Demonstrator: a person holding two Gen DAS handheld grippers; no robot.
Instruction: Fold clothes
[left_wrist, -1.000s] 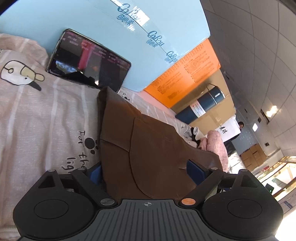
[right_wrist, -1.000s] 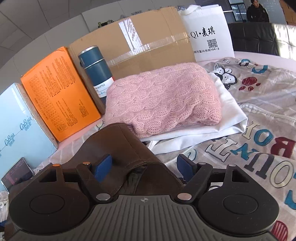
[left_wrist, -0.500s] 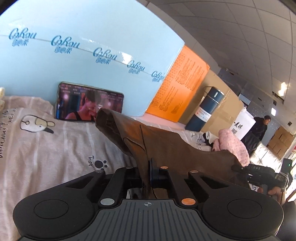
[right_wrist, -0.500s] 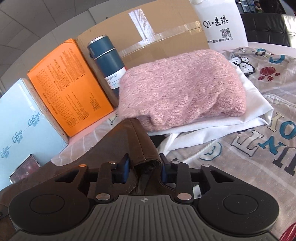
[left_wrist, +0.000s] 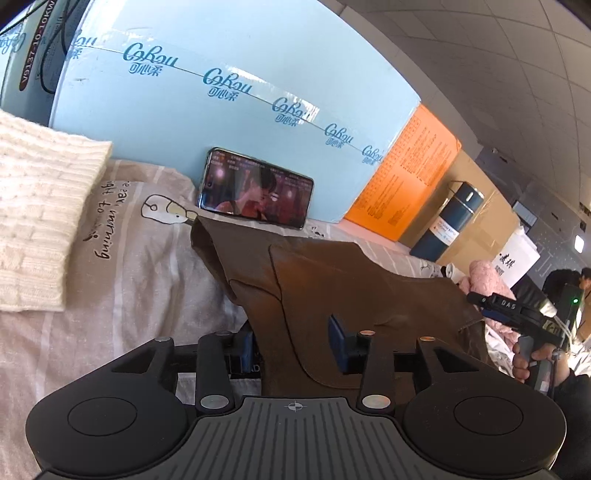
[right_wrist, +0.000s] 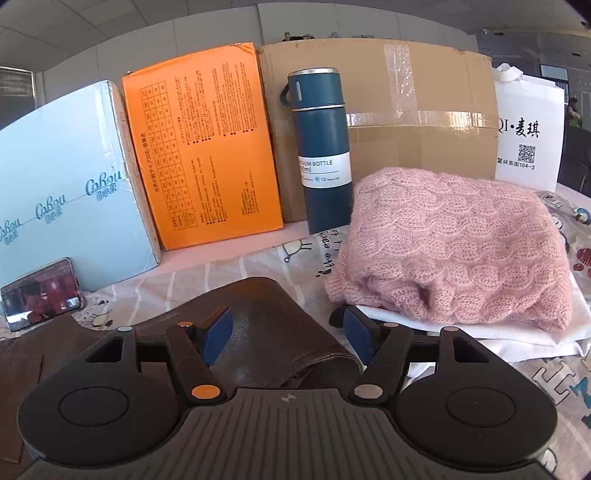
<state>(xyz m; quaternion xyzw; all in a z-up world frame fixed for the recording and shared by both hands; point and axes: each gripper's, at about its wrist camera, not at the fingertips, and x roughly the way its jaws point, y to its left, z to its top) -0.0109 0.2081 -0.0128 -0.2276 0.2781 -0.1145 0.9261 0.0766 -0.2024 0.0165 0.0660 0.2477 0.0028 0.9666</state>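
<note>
A brown leather-like garment lies folded on the printed bedsheet. My left gripper is open, its blue pads on either side of the garment's near edge. My right gripper is open too, with the garment's other end lying between and under its pads. The right gripper and the hand that holds it show at the right edge of the left wrist view.
A folded pink knit sweater on white cloth lies to the right. A white knit garment lies at left. A phone, light blue box, orange box, blue bottle and cardboard box line the back.
Both grippers were open a second ago, shut on the brown garment and lifted it half a second ago, and now stand open again with the garment laid down.
</note>
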